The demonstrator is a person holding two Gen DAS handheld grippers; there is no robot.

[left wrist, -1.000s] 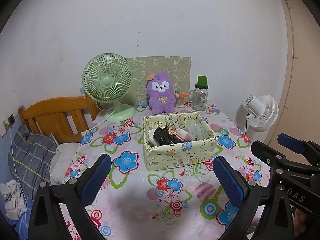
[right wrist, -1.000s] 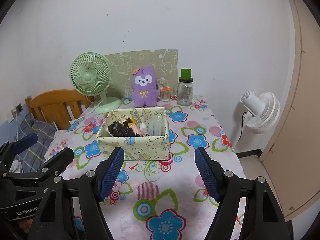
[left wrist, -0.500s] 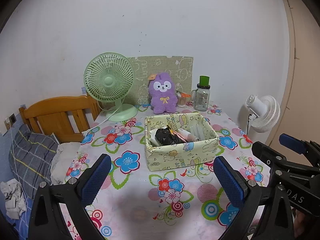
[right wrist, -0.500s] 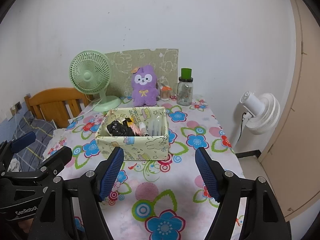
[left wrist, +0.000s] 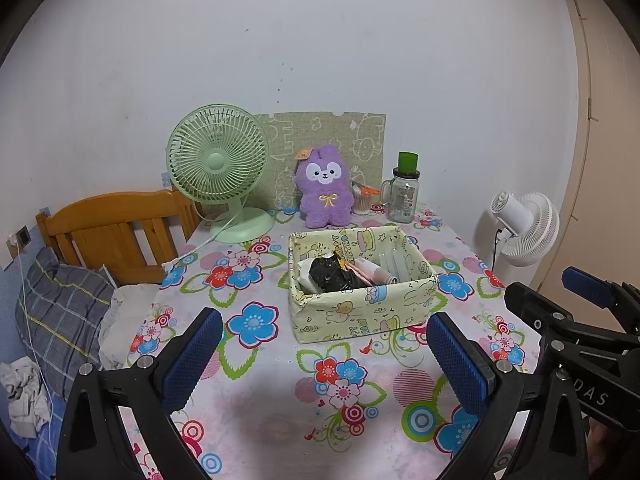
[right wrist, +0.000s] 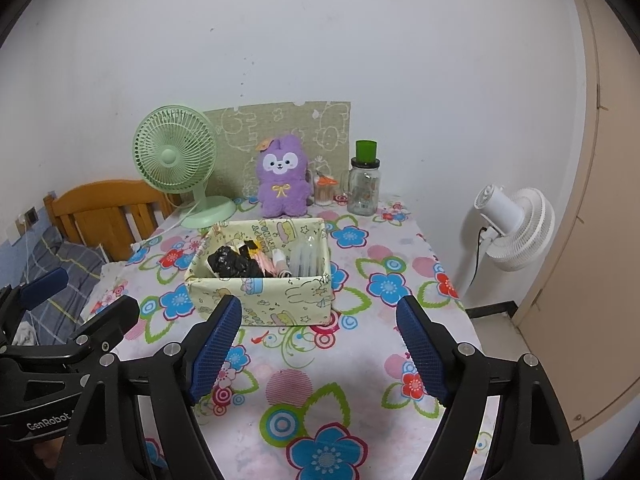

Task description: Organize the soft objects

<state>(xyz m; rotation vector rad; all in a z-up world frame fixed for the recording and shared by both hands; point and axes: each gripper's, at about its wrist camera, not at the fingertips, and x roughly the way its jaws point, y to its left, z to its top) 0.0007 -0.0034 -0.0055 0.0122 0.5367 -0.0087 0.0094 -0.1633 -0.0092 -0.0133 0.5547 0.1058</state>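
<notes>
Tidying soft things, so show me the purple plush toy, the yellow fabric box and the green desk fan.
purple plush toy (left wrist: 325, 196), left wrist view, on its belly.
yellow fabric box (right wrist: 276, 298), right wrist view, on its front wall.
green desk fan (left wrist: 217, 160), left wrist view, on its grille centre.

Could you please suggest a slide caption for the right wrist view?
Right gripper, jaws opening and empty, faces the fabric box and purple plush toy on the floral table.

The left claw (left wrist: 324, 356) is held open and empty above the flowered bench (left wrist: 280, 420). A yellow box (left wrist: 360, 312) holding a black bundle (left wrist: 330, 276) is set ahead of it. A purple plush toy (left wrist: 325, 192) is propped between a green fan (left wrist: 218, 160) and a jar (left wrist: 404, 196). The right claw (left wrist: 580, 320) is seen at the right edge.
</notes>
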